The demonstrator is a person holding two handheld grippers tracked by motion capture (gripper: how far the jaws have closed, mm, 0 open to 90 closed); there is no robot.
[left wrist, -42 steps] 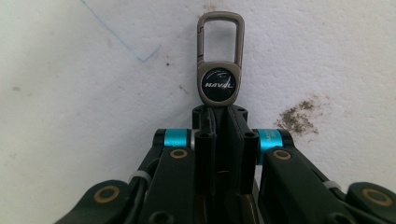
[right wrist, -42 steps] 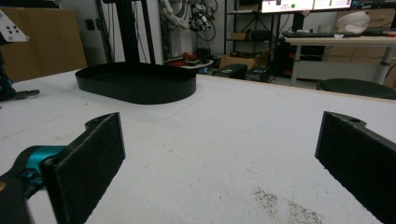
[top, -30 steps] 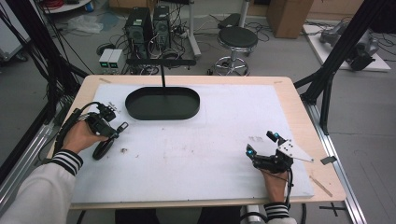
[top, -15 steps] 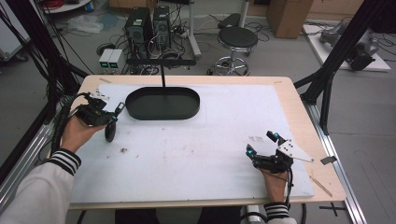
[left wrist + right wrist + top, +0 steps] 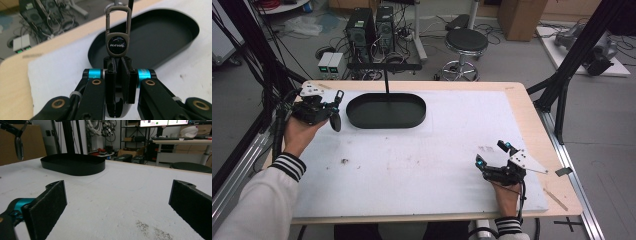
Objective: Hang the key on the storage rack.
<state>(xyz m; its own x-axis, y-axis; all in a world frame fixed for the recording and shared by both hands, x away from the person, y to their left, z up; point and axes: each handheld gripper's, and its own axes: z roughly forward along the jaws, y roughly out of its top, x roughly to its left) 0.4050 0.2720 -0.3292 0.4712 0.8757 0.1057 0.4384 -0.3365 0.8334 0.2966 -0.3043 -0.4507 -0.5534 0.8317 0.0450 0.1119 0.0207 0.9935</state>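
Note:
My left gripper (image 5: 119, 67) is shut on a dark key fob with a HAVAL badge (image 5: 117, 45) and a metal clip, which sticks out past the jaws. From above, the left gripper (image 5: 332, 107) hangs over the table's far left, just left of the black oval tray (image 5: 412, 117), and the fob (image 5: 335, 121) dangles from it. The tray (image 5: 160, 37) lies just beyond the fob. My right gripper (image 5: 491, 153) rests near the front right of the white mat, open, with nothing between its pads (image 5: 47, 207). Far off in the right gripper view are the tray (image 5: 72, 163) and the fob (image 5: 18, 143).
A black stand with a horizontal bar (image 5: 384, 66) rises from behind the tray. The white mat (image 5: 422, 165) covers most of the wooden table, with small dark specks (image 5: 345, 161) on it. A stool (image 5: 466, 42) and computers (image 5: 369, 27) stand on the floor beyond.
My left gripper has lifted and moved toward the table's far edge with the key fob in its jaws. The right gripper has stayed put.

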